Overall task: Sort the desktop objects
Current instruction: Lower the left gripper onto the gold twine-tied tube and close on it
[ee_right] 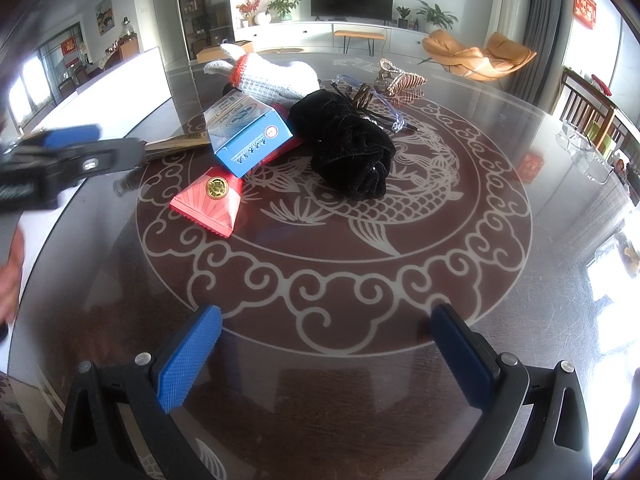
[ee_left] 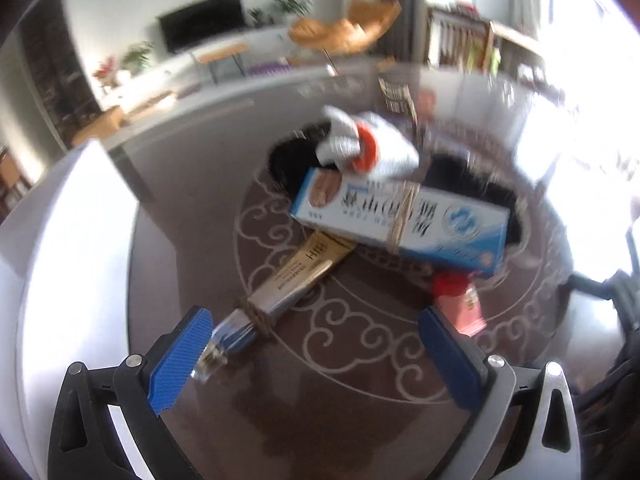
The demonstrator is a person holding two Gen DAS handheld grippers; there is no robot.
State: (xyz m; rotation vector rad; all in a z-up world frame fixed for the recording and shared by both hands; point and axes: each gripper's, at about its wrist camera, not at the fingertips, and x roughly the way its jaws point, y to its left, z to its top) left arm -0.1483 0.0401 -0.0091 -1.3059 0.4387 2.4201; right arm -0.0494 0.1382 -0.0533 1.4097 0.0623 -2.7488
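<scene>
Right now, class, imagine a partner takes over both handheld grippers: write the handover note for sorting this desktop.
Left gripper: open, holding nothing, aimed at the gold-and-silver tube.
Right gripper: open, holding nothing, hanging back over the patterned glass table.
Things: all in one heap. The blue-and-white carton lies across the tube and the red packet; the white knitted glove with orange cuff is behind it, the black velvet cloth beside it, clear glasses and a brown hair clip beyond.
Done: nothing visibly sorted.
Left: everything; the tube looks likeliest first.
</scene>
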